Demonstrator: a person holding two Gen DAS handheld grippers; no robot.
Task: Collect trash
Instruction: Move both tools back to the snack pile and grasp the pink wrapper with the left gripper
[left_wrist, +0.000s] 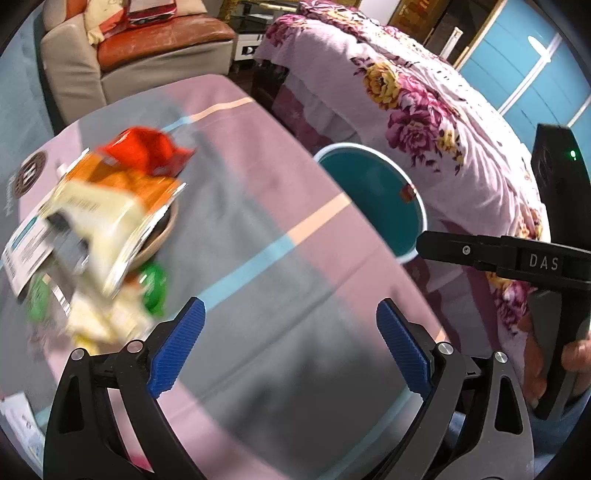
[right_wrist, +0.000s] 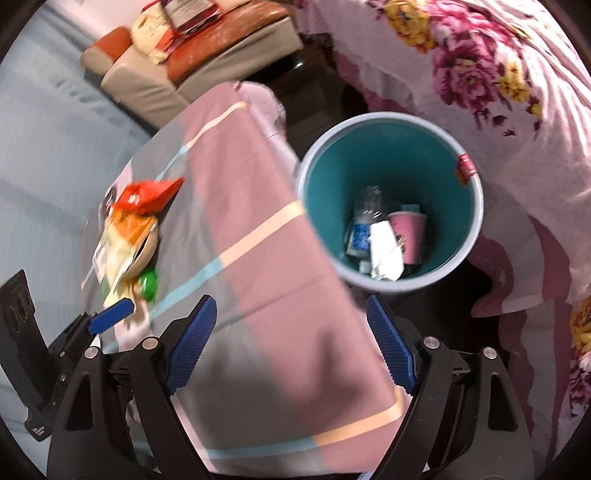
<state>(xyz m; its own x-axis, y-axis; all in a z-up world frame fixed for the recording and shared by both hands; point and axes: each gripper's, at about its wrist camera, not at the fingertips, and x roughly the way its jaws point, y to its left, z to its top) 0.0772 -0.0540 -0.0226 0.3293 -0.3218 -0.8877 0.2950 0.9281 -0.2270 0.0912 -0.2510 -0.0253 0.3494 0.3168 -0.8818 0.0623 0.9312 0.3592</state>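
A teal bin (right_wrist: 391, 173) with a pale rim stands on the floor beside the table; inside lie a clear bottle (right_wrist: 364, 221), a pink cup (right_wrist: 408, 236) and crumpled white paper (right_wrist: 386, 254). The same bin (left_wrist: 373, 192) shows in the left wrist view. Snack wrappers are piled on the table's left: a red packet (left_wrist: 147, 151), an orange-and-cream bag (left_wrist: 110, 206) over a bowl, and a green wrapper (left_wrist: 153, 284). My left gripper (left_wrist: 290, 350) is open over bare tablecloth, nothing between its blue pads. My right gripper (right_wrist: 288, 347) is open and empty above the table edge, below the bin.
A pink, grey and blue striped cloth (left_wrist: 258, 229) covers the table. A floral bedspread (left_wrist: 424, 110) lies to the right behind the bin. An orange and beige sofa (left_wrist: 147, 48) with bags on it stands at the back. The right gripper's body (left_wrist: 517, 258) shows at right.
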